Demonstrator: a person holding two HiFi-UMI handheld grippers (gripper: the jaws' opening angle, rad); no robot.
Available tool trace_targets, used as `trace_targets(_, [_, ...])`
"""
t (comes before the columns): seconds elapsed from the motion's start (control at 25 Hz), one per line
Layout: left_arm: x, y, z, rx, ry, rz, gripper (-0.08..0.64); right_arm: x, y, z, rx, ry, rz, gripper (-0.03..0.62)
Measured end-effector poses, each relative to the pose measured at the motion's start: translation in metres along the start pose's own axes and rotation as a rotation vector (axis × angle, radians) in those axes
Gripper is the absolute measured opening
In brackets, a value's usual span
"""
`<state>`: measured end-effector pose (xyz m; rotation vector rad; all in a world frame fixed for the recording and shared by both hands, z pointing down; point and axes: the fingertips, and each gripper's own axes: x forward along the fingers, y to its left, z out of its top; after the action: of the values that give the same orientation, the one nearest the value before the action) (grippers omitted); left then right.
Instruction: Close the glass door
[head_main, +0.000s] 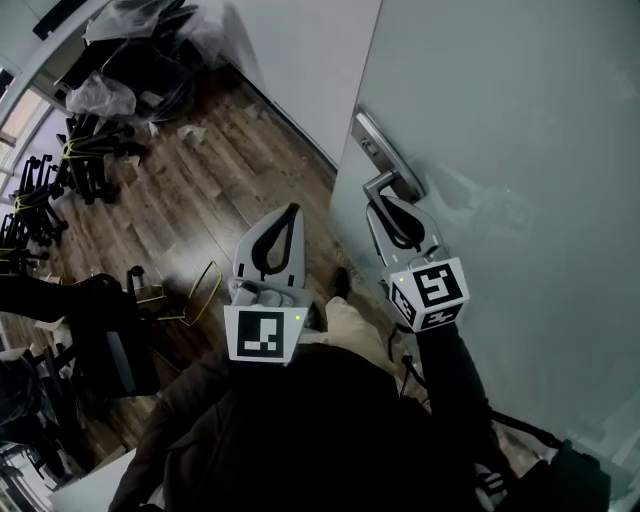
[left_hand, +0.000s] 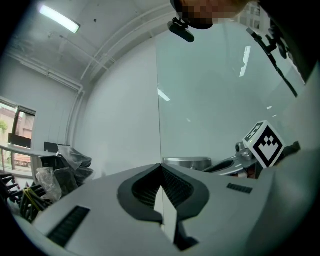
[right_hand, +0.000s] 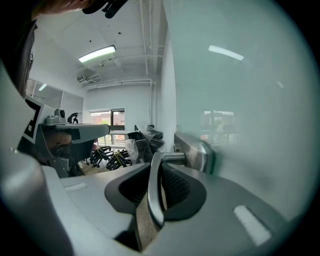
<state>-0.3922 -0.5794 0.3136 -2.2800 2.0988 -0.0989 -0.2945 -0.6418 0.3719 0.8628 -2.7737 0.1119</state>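
Note:
The frosted glass door (head_main: 500, 150) fills the right of the head view, its free edge toward the wooden floor. A metal lever handle (head_main: 383, 183) juts from a steel plate (head_main: 372, 145) near that edge. My right gripper (head_main: 388, 207) is shut on the lever; in the right gripper view the handle (right_hand: 154, 195) runs between the jaws of that gripper (right_hand: 159, 162). My left gripper (head_main: 290, 212) hangs left of the door, apart from it, shut with nothing in it. In the left gripper view the left gripper (left_hand: 161, 167) points at the door's edge (left_hand: 159, 100).
A white wall (head_main: 300, 60) meets the door edge at the back. Black chair bases (head_main: 60, 180) and plastic-wrapped items (head_main: 140, 50) crowd the far left of the floor (head_main: 200, 190). A black chair (head_main: 100, 340) stands near left. The person's shoe (head_main: 340, 283) is below the handle.

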Motion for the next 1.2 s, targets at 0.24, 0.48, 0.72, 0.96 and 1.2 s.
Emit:
trace_targets(0.24, [-0.030,0.006,0.003,0.004,0.001,0.033,-0.003,-0.001,0.039,0.004,-0.020,0.008,0.057,0.066])
trace_targets(0.48, [-0.062,0.012,0.010,0.034,-0.011,0.121,-0.003,-0.009,0.077,0.001,-0.030,0.014,0.113,0.066])
trace_targets(0.72, [-0.098,0.005,0.020,0.040,-0.023,0.235,-0.003,-0.019,0.110,0.003,-0.033,0.013,0.194,0.066])
trace_targets(0.96, [-0.157,-0.018,0.015,0.019,0.015,0.338,-0.003,-0.035,0.149,0.007,-0.047,0.021,0.274,0.069])
trace_targets(1.2, [-0.222,-0.024,-0.010,-0.021,0.030,0.437,-0.003,-0.041,0.189,-0.006,-0.055,0.025,0.325,0.069])
